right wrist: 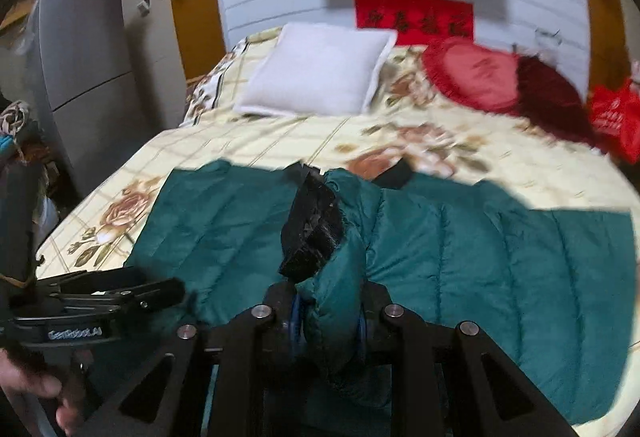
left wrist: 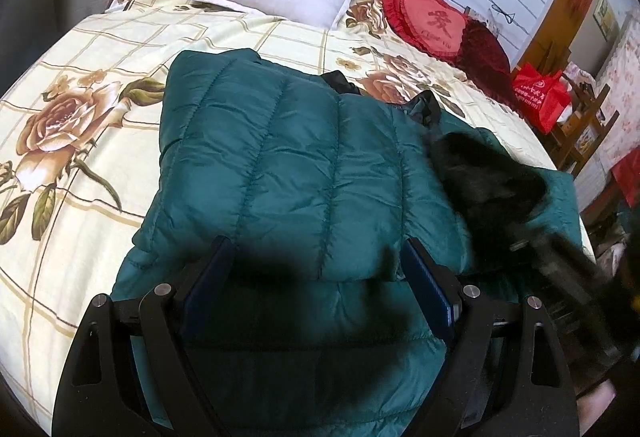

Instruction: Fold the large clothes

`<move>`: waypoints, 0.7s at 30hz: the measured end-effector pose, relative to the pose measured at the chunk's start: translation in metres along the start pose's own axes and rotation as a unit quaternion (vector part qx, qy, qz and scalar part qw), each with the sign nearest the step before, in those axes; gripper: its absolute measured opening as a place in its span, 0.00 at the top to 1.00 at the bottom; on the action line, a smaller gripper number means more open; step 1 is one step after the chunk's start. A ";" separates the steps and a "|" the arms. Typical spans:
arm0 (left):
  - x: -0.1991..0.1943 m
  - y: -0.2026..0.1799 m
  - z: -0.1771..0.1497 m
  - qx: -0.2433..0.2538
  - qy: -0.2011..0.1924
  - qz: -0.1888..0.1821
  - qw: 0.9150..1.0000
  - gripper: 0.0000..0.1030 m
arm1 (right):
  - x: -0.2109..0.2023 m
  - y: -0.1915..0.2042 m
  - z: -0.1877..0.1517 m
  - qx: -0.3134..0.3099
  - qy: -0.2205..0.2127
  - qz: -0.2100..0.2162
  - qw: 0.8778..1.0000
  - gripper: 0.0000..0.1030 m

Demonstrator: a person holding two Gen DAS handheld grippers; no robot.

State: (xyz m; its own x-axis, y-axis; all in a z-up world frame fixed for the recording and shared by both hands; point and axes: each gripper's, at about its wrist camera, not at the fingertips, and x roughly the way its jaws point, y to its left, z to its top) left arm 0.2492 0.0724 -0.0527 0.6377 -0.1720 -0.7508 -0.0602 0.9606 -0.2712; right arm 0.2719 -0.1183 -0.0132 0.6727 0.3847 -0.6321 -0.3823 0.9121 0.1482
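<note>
Teal quilted puffer jacket [left wrist: 288,157] lies on our floral bedspread [left wrist: 80,77]; right gripper [right wrist: 328,321] pinches its fur-trimmed hood edge [right wrist: 316,233], left gripper [left wrist: 316,277] gapes empty. We'd carry it across evenly.

A dark teal quilted jacket [left wrist: 280,157] lies spread flat on the bed, partly folded over itself. Its stitched seams run lengthwise. One end with black fur trim [right wrist: 314,233] is lifted and bunched up above the rest.
</note>
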 end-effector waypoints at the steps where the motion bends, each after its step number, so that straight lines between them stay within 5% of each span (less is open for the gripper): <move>1: 0.000 0.000 0.000 0.000 -0.001 -0.002 1.000 0.17 | 0.010 0.004 -0.003 0.004 0.016 -0.003 1.000 0.75; 2: -0.001 0.000 0.001 0.000 -0.002 -0.005 1.000 0.17 | 0.013 0.007 -0.006 0.005 0.020 -0.007 1.000 0.68; 4: -0.002 -0.001 0.002 0.000 -0.005 -0.011 1.000 0.17 | 0.010 0.007 -0.009 0.015 0.010 -0.004 1.000 0.34; 10: -0.004 -0.010 0.002 0.011 -0.013 -0.025 1.000 0.17 | -0.030 -0.005 -0.016 0.040 -0.020 -0.011 0.999 0.31; 13: -0.007 -0.024 0.001 0.031 -0.023 -0.048 0.998 0.17 | -0.061 -0.017 -0.034 0.057 -0.031 -0.091 0.994 0.29; 16: -0.007 -0.044 -0.002 0.059 -0.025 -0.097 0.993 0.17 | -0.086 -0.030 -0.058 0.076 -0.025 -0.166 0.983 0.29; 21: -0.008 -0.086 -0.008 0.109 -0.024 -0.184 0.977 0.17 | -0.118 -0.068 -0.089 0.162 -0.021 -0.159 0.974 0.28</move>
State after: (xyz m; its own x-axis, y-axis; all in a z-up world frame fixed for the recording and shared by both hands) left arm 0.2438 -0.0106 -0.0283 0.6216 -0.5093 -0.5952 0.3414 0.8600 -0.3794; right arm 0.1616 -0.2382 -0.0164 0.7527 0.0740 -0.6542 0.0659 0.9802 0.1867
